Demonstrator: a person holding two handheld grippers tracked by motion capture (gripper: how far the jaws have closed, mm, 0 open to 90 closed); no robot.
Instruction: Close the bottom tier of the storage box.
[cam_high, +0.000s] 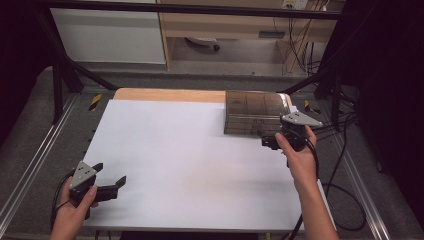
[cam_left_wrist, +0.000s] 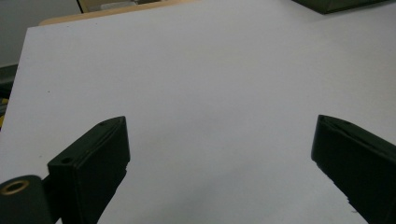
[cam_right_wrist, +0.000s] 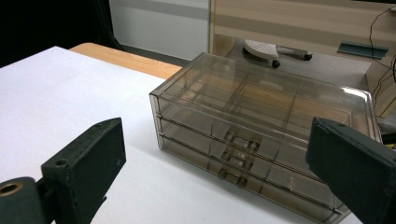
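A smoky, see-through drawer box (cam_high: 254, 113) stands in the upper right of the high view, at the far right corner of the white worktop (cam_high: 190, 165). In the right gripper view the drawer box (cam_right_wrist: 261, 140) shows three shallow drawers stacked one over another, each with a small clear handle at its front, and all three sit flush with the case. Its top is split into compartments seen through the plastic.

The right hand-held gripper (cam_high: 268, 139) sits just in front of the box, right of centre in the high view, with the person's right hand (cam_high: 299, 155) behind it. Its jaws stand wide apart with nothing between them. In the right gripper view the right hand-held gripper (cam_right_wrist: 215, 172) looks toward the drawer fronts, and the jaws are near the box but not touching it.

The left hand-held gripper (cam_high: 109, 175) lies at the lower left of the high view, over the near left edge of the worktop, well apart from the box. Its jaws are also wide and empty; in the left gripper view the left hand-held gripper (cam_left_wrist: 219, 154) faces bare white surface, with a corner of the box at the upper right edge of that frame.
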